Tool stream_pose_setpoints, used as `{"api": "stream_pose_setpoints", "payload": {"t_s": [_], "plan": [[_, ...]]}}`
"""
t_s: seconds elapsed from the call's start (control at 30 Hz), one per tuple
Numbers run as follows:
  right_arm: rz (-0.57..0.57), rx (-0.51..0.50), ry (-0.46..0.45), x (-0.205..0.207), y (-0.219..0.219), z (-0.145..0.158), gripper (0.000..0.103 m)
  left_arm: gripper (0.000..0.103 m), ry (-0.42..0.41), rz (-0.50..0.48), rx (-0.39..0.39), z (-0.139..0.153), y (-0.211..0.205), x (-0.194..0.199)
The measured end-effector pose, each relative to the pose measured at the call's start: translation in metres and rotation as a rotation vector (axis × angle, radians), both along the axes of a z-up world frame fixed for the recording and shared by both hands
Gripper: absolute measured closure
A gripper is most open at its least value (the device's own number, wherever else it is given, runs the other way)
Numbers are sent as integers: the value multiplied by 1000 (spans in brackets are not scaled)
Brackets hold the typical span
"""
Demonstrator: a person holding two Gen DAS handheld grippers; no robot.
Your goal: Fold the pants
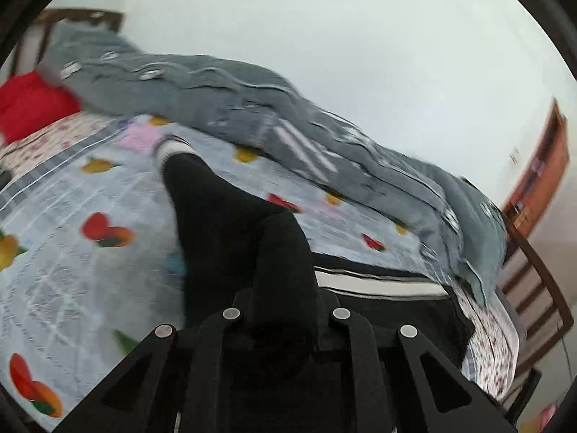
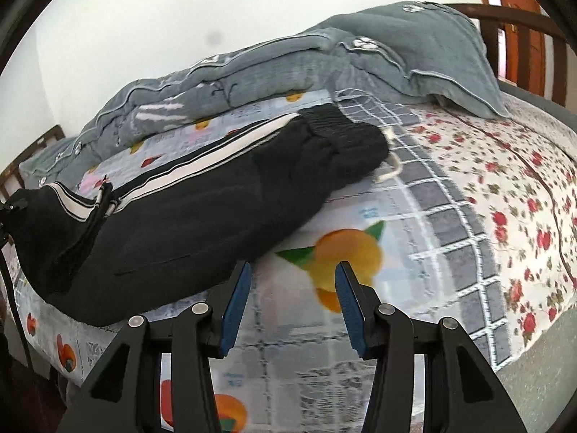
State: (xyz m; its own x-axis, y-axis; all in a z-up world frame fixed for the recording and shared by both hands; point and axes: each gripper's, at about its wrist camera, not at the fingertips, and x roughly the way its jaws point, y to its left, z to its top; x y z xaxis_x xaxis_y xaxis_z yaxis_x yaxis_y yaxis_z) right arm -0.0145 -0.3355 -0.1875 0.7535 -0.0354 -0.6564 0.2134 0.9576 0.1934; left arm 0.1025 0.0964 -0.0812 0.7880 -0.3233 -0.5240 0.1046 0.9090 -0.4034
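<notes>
The soft, floppy track pants (image 2: 187,209) lay on the bed (image 2: 468,187); left claw (image 1: 285,310) pinched a leg, right claw (image 2: 292,288) was open and empty beside them

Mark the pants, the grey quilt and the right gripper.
pants (image 2: 187,223), right wrist view, on the black thigh fabric.
grey quilt (image 2: 414,47), right wrist view, on its folded top.
right gripper (image 2: 292,310), right wrist view, midway between its blue pads.

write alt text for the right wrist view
Open right gripper with blue pads hovers over a fruit-print bedsheet, empty, beside black track pants with white side stripes lying across the bed. A grey quilted blanket is bunched behind.
</notes>
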Motion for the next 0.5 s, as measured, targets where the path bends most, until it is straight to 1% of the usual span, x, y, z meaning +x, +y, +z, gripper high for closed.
{"api": "stream_pose_setpoints", "payload": {"t_s": [0.07,0.13,0.27,0.4,0.5], "plan": [[-22,-15,11,-2,-6,-1,55,87,-17,-42,17,2,-20,-3],[-30,-7,13,-6,-13,-3,55,87,-24,-100,26,2,-42,-5],[-49,0,15,-15,-25,-6,55,87,-13,-176,39,-4,-77,-7],[-63,3,15,-22,-35,-7,55,87,26,-242,32,-17,-110,-7],[-76,6,18,-26,-41,-8,55,87,78,-282,35,-37,-136,-5]]}}
